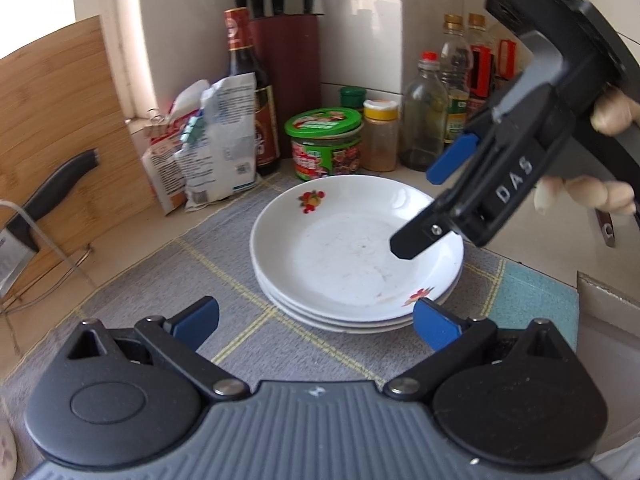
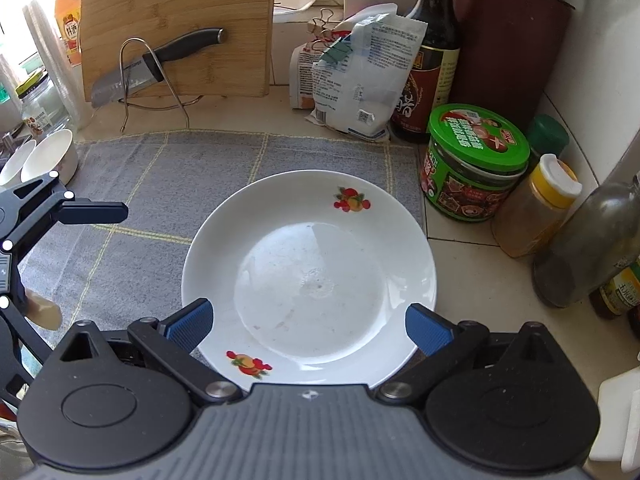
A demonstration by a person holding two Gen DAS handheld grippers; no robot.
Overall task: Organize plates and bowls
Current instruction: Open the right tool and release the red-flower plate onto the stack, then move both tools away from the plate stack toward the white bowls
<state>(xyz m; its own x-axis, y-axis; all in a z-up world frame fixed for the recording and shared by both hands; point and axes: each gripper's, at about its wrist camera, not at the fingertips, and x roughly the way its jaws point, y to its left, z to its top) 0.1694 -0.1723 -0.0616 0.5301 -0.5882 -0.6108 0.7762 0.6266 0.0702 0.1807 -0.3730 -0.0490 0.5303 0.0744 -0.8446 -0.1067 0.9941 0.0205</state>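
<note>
Plates [image 1: 356,240]: white dishes with fruit prints are sitting stacked on the grey checked cloth [image 1: 248,264] on the counter [image 2: 472,280]; the left wrist view is showing three rims, while from above only the top plate is showing, and the near edge of the stack is being cut off by the tool body.
Left tool [image 1: 316,322]: its blue pads are standing wide apart, holding nothing, just short of the stack's near rim.
Right tool [image 2: 308,322]: it is hanging over the top plate with pads spread wide and empty; whether they are touching the plate cannot be told. In the left wrist view the right tool [image 1: 434,204] is reaching in from the upper right, partly cropped by the frame.
Hand [image 1: 588,192]: only fingertips are showing around the right tool's handle.
Bowls [image 2: 50,160]: two white bowls are sitting at the cloth's far left edge, half hidden behind the left tool's arm.
Knife [image 2: 160,62]: it is resting in a wire rack against the bamboo cutting board [image 2: 176,24].
Green-lidded jar [image 2: 476,164]: it is standing just beside the plates, off the cloth.
Bottles [image 1: 452,92]: labels are too blurred to read.
Knife block [image 1: 286,76]: handle tops are being cropped.
</note>
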